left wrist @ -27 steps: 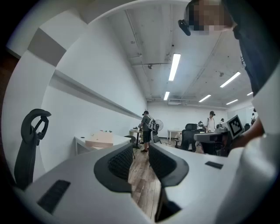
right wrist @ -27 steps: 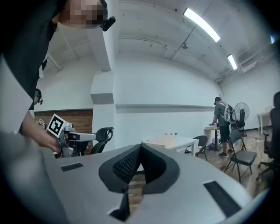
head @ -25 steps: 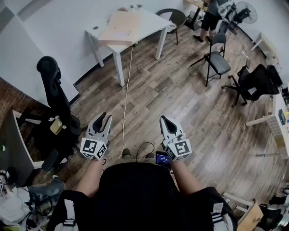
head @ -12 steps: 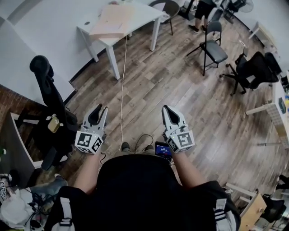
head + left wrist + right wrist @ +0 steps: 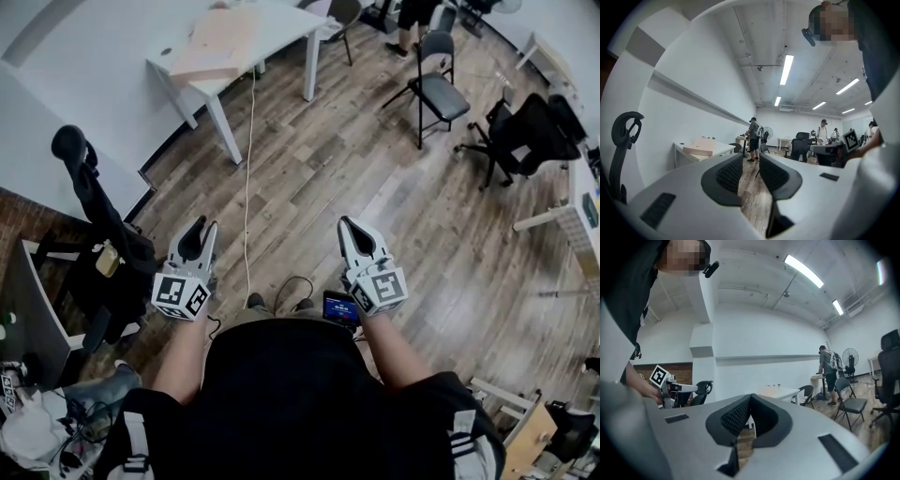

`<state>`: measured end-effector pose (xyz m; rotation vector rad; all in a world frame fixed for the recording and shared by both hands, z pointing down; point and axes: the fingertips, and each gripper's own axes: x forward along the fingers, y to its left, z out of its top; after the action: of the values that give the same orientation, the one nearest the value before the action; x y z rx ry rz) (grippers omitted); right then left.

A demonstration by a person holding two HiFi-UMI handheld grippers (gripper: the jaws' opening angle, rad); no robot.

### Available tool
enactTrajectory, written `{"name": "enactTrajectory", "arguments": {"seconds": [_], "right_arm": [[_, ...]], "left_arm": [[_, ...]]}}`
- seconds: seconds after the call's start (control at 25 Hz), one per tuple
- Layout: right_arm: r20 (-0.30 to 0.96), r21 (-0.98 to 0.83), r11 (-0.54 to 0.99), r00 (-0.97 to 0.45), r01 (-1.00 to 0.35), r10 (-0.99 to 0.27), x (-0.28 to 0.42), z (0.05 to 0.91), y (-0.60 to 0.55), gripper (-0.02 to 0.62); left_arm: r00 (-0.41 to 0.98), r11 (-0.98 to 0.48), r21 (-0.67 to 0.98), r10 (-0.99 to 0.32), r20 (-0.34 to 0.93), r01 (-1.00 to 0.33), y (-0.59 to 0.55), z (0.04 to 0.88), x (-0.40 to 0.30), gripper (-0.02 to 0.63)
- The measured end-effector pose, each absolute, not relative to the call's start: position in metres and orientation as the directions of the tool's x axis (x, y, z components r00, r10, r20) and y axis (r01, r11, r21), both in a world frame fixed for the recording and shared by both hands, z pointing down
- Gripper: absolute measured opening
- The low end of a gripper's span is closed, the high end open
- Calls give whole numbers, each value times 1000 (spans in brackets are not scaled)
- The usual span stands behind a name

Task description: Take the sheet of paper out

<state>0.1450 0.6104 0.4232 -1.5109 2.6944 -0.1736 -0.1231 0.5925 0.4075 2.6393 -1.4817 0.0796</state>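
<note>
No sheet of paper shows in any view. A flat tan box (image 5: 216, 45) lies on a white table (image 5: 281, 21) across the room; the left gripper view also shows the box (image 5: 700, 146) on the table (image 5: 723, 149). I hold my left gripper (image 5: 195, 231) at waist height over the wood floor, its jaws a narrow gap apart with nothing between them (image 5: 750, 163). My right gripper (image 5: 352, 229) is level with it, and its pads meet at the tips (image 5: 750, 400) on nothing. Both point toward the table, far short of it.
A black office chair (image 5: 92, 202) stands at the left by a brick wall. A white cable (image 5: 248, 169) runs along the floor from the table. A folding chair (image 5: 433, 89) and another black office chair (image 5: 525, 131) stand at the right. A person (image 5: 412, 14) stands at the back.
The table and box have slid up and left in the head view. Both grippers keep about the same place and the same jaw state.
</note>
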Motion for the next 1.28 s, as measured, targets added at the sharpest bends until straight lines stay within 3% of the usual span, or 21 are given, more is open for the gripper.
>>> {"name": "enactTrajectory", "arguments": {"seconds": [0.6,1.28], "right_arm": [[58,-184,531,-548,-827,-835,161,463,548,6],[19,-150,531,-540,-834,-842,117,434,314,6]], "left_arm": [[476,-464,112,-867,145,-879,552,443,-110,97],[509,-501,121,-859,56,-857,308,431,-141,97]]}}
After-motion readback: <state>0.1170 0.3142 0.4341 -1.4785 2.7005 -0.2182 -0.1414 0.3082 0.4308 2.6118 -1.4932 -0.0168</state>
